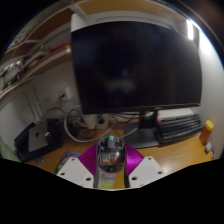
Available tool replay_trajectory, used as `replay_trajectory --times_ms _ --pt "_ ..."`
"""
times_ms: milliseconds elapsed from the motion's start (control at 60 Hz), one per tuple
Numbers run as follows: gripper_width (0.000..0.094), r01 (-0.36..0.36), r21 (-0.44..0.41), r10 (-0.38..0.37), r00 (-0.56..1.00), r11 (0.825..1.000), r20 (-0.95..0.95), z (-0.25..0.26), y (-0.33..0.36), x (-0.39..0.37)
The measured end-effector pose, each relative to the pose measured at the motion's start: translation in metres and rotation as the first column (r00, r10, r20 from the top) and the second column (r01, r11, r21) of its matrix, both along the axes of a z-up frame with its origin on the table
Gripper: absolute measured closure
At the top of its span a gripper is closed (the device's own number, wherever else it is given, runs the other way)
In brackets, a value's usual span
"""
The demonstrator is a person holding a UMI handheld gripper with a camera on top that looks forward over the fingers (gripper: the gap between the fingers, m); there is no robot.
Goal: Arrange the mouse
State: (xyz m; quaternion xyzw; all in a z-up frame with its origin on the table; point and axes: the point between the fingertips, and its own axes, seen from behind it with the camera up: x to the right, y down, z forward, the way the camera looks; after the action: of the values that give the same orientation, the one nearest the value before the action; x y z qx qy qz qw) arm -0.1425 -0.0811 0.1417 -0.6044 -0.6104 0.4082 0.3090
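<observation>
Fingers of the gripper [111, 165] reach forward over a wooden desk [185, 155], their white outer shells flaring to either side and the magenta pads [100, 160] facing inward. Between those pads sits a dark mouse [111, 153], small and rounded, with both pads pressed up against its sides so that the jaws pinch it; whether it rests on the desk or is lifted off it I cannot tell. Beyond the fingers a large monitor [135, 65] with a dark screen fills most of the space ahead, standing on a stand behind the mouse. To the right of the stand lies a black keyboard [180, 126], and further right, near the desk's edge, stands an orange bottle [208, 135] with a pale cap. Left of the monitor a tangle of white cables [75, 122] runs down the wall, and a black box [32, 138] stands on the desk beside them. Shelving with some clutter shows further left.
</observation>
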Motion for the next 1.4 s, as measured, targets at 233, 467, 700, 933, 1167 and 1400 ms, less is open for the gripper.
replay_trajectory --times_ms 233,467,700,933,1167,1400 --pt "0.0592 -0.02 0.058 0.015 0.995 0.998 0.094 -0.075 -0.118 0.002" --pt "0.0527 0.023 0.137 -0.049 0.981 0.99 0.186 -0.145 -0.124 0.02" --pt "0.0092 0.017 0.156 -0.051 0.975 0.988 0.215 -0.136 -0.113 0.035" --pt "0.0085 -0.015 0.109 -0.01 0.974 0.994 0.227 -0.043 -0.097 0.117" --pt "0.0084 0.02 0.117 -0.046 0.972 0.993 0.229 0.006 -0.053 0.182" --pt "0.0077 0.069 0.144 -0.096 0.978 0.987 0.188 0.02 -0.002 0.187"
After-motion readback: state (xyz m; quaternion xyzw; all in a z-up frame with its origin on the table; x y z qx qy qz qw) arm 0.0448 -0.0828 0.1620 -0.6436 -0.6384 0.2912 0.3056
